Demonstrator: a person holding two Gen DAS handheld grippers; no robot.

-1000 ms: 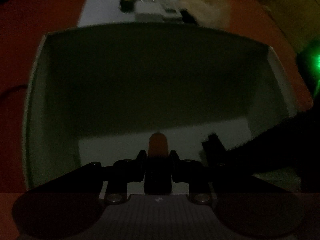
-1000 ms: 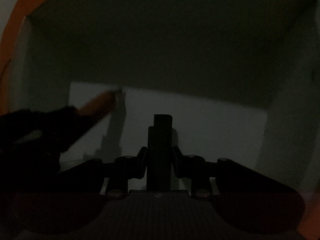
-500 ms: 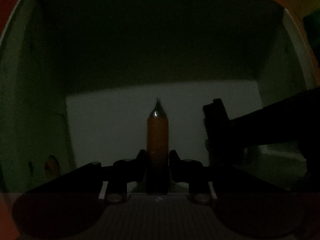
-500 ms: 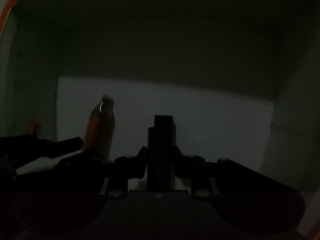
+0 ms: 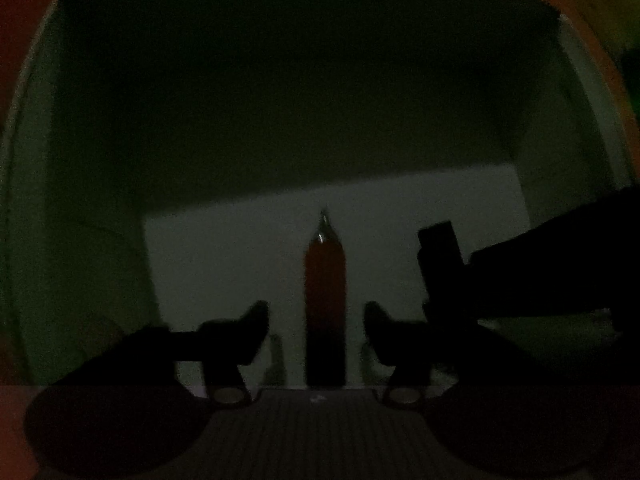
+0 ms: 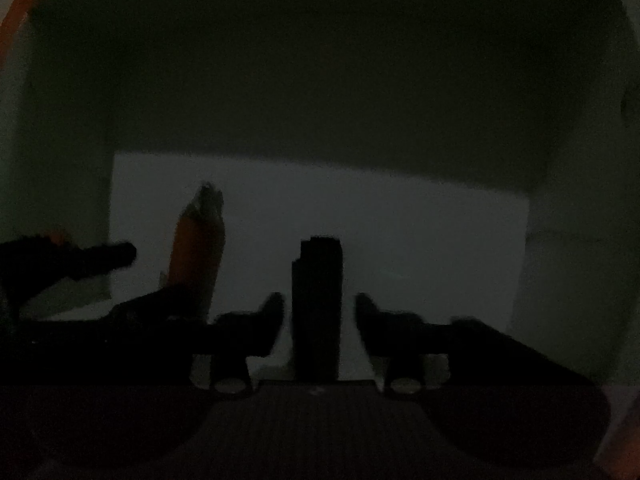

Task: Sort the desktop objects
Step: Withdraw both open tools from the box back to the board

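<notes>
We see the orange pen (image 5: 325, 304) upright in the white box (image 5: 100, 208), tip toward the floor (dim light), between the left tool (image 5: 316, 320), just spread; the right tool (image 6: 318, 316), also just spread, flanks a dark block (image 6: 317, 300).

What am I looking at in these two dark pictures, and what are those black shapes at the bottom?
No robot here: a person carries a two-finger tool in each hand, and a camera on each tool looks forward along its fingers. Both tools point down into a pale box that stands on an orange surface.

The left camera shows the left gripper. Its fingers have just been opening and stand apart, clear of the orange pen between them. To the right, the other tool reaches in.

The right camera shows the right gripper. Its fingers have likewise just been opening, either side of a dark block-shaped object without pressing on it. What that object is, the darkness hides. The same pen appears at the left.

Both things look freshly let go into the box.
</notes>
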